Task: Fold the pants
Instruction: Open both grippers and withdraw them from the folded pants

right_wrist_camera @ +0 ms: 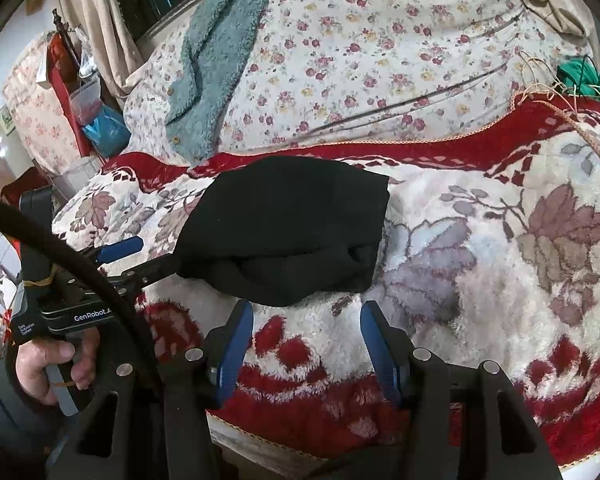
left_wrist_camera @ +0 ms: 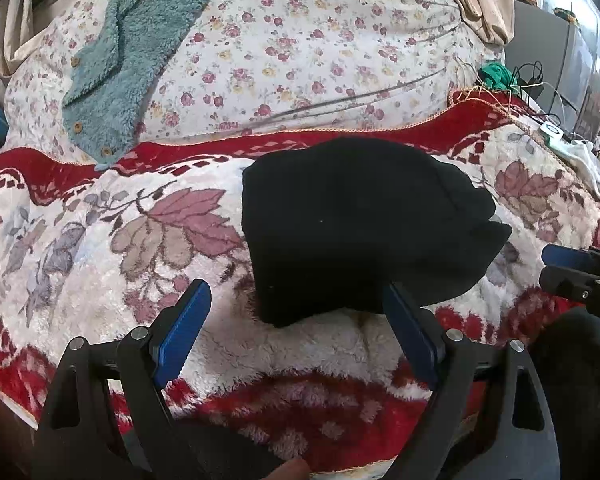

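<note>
My jaws stand wide apart on both sides and clamp nothing. On my left gripper point(left_wrist_camera: 296, 316) the blue pads point(left_wrist_camera: 184, 332) spread to either side of the near edge of the pants point(left_wrist_camera: 360, 224), and the right-hand pad just meets or overlaps that edge; I cannot tell whether it touches. On my right gripper point(right_wrist_camera: 306, 340) the jaws gape just short of the pants point(right_wrist_camera: 288, 232), with a strip of blanket showing between the tips and the cloth.

The pants are black and lie as a thick folded bundle straight ahead of both pairs of jaws, with a rolled fold along the near side in the right wrist view. They rest on a fluffy blanket point(left_wrist_camera: 100, 240) patterned in white and red with large leaves, which also fills the space under and between my jaws.

From the right wrist view my left gripper point(right_wrist_camera: 120, 250) reaches in from the left beside the bundle's near left corner, and my left hand point(right_wrist_camera: 52, 364) grips its handle. From the left wrist view the tip of my right gripper point(left_wrist_camera: 572, 264) shows at the right edge, apart from the bundle.

Beyond the pants, past the blanket's red border, lies a flowered quilt point(left_wrist_camera: 300, 40), and on it, far left of my jaws, a teal fleece garment point(left_wrist_camera: 116, 64) with buttons. Far right, green cloth point(left_wrist_camera: 496, 74) and cables sit at the blanket's corner.
</note>
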